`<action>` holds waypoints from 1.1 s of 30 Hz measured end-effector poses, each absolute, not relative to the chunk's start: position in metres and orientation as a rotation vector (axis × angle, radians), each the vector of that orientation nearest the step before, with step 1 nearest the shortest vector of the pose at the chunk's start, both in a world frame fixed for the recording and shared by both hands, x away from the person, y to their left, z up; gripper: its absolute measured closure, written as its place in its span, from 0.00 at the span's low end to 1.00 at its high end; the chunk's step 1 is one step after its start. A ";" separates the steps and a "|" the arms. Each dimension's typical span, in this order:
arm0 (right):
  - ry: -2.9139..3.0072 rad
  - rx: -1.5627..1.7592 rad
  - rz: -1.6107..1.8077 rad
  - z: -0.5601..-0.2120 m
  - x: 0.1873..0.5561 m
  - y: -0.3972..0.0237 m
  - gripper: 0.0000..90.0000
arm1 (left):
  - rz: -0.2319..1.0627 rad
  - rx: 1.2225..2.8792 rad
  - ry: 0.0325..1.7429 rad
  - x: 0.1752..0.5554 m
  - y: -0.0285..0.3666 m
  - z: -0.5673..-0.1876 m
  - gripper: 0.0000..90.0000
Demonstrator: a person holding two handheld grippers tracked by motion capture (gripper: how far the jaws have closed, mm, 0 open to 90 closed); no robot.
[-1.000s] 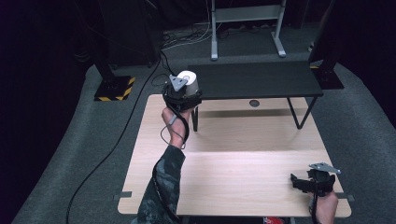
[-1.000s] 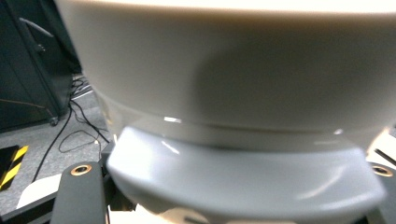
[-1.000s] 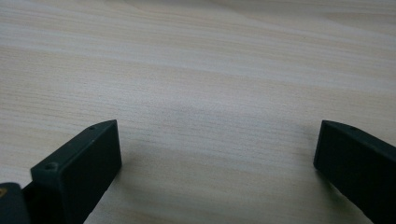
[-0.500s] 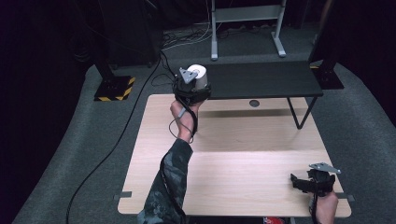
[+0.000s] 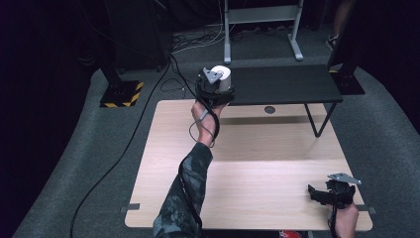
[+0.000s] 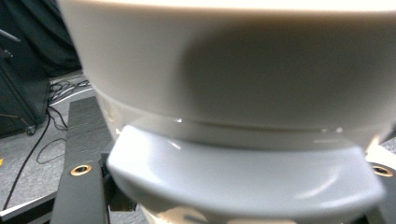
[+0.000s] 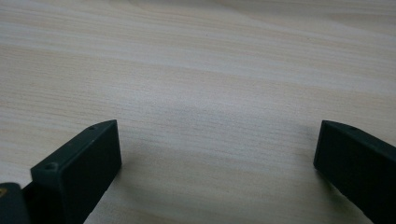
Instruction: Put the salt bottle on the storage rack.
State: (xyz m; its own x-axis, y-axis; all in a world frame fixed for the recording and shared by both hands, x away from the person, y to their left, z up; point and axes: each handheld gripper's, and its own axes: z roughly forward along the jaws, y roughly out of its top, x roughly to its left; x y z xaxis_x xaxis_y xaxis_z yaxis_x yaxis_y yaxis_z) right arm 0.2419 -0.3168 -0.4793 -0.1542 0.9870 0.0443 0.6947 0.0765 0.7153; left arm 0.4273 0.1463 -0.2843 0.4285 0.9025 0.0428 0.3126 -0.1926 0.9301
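Grey carpet (image 5: 94,148) is covering the floor around a pale wooden desk (image 5: 277,163), and a lower black bench (image 5: 292,84) is standing just beyond the desk's far edge, its leg (image 5: 317,119) slanting down over the wood. A yellow-and-black striped stand base (image 5: 121,93) is sitting on the carpet to the far left, with black cables (image 5: 124,148) trailing across the floor.

A person's left forearm, in a dark patterned sleeve (image 5: 185,198), is reaching forward across the desk from the near edge. The left gripper (image 5: 214,89) is being held up over the near left corner of the black bench, its grey plate on top, and its cable is looping around the wrist. Its fingers are clamping a white cup (image 5: 220,77), which is hanging above that corner of the bench; whether it is touching the bench I cannot tell. In the left gripper view the cup (image 6: 243,93) is sitting very close to the lens, blurred, with a thick curved white part (image 6: 243,182) crossing beneath its body.

The right gripper (image 5: 327,194) is resting at the near right corner of the desk, well apart from the cup. In the right gripper view its two black fingers (image 7: 79,172) are standing wide apart over bare wood grain (image 7: 210,70), holding nothing.
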 end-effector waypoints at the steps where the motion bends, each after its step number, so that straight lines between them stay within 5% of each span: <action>1: 1.904 1.659 0.844 -0.479 0.242 -0.317 0.00 | 0.773 1.728 1.058 0.428 0.146 -0.284 0.32; 33: 1.921 1.647 0.858 -0.479 0.242 -0.318 0.00 | 0.711 1.786 1.076 0.470 0.107 -0.288 0.32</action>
